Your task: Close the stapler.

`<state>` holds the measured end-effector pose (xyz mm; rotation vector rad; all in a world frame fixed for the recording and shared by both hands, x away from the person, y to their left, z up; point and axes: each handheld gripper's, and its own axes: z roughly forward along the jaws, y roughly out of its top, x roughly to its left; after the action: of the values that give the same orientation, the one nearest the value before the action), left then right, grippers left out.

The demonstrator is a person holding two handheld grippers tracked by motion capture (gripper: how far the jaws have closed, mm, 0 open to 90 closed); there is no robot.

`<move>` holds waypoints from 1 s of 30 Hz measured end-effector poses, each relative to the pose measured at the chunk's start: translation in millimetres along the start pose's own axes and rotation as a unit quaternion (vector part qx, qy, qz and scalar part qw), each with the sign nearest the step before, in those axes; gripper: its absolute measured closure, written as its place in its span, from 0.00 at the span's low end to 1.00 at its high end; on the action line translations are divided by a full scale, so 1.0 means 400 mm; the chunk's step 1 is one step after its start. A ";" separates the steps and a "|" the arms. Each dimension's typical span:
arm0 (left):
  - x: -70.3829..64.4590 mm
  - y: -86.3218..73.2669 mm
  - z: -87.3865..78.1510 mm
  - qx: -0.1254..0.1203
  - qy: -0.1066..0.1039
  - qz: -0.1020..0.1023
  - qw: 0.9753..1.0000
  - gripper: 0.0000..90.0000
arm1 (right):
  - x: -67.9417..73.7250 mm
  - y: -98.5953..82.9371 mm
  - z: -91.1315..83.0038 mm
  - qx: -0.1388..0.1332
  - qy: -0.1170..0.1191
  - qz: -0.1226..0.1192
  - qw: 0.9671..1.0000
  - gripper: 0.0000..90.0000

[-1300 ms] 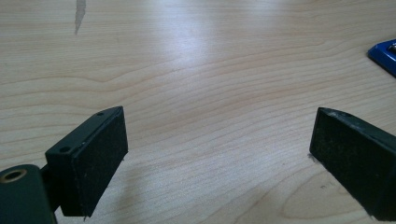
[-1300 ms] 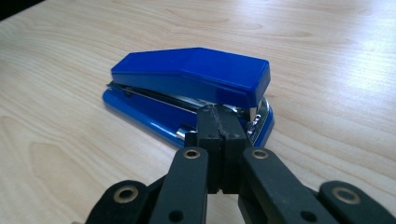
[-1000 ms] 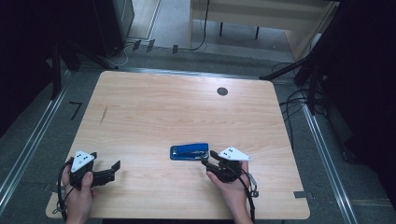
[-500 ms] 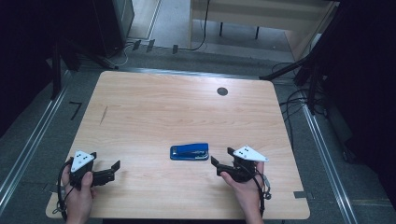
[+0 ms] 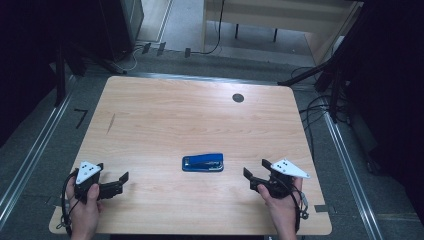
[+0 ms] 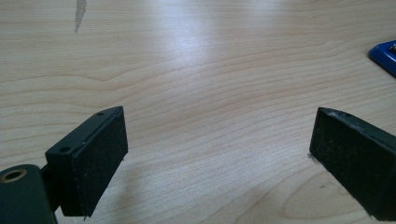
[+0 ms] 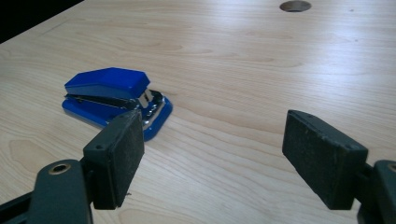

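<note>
A blue stapler (image 5: 202,163) lies flat on the wooden table (image 5: 190,115), a little in front of its middle. In the right gripper view the stapler (image 7: 112,100) sits just beyond the left jaw. My right gripper (image 5: 256,176) rests near the front right edge, open, with nothing between its jaws (image 7: 212,154). My left gripper (image 5: 116,183) is at the front left corner, also open and empty (image 6: 217,158). One blue corner of the stapler (image 6: 385,53) shows at the right edge of the left gripper view.
A round cable hole (image 5: 238,98) is set in the table near its far right edge. A dark scratch (image 5: 111,122) marks the wood at the left. Cables (image 5: 320,107) trail on the floor beyond the right edge.
My right gripper has drawn back from the stapler, moving right and toward the front edge. The stapler stays where it lay. The left gripper has not moved.
</note>
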<state>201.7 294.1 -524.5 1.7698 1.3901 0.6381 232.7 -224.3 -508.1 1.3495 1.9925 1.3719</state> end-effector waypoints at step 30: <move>-0.001 0.000 0.001 0.000 0.002 0.001 1.000 0.05 | -0.167 -0.063 -0.149 -0.015 -0.064 0.037 0.997 0.22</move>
<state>201.9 293.5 -524.7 1.7698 1.3910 0.6422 208.3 -313.6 -516.3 1.4723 1.8487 1.3060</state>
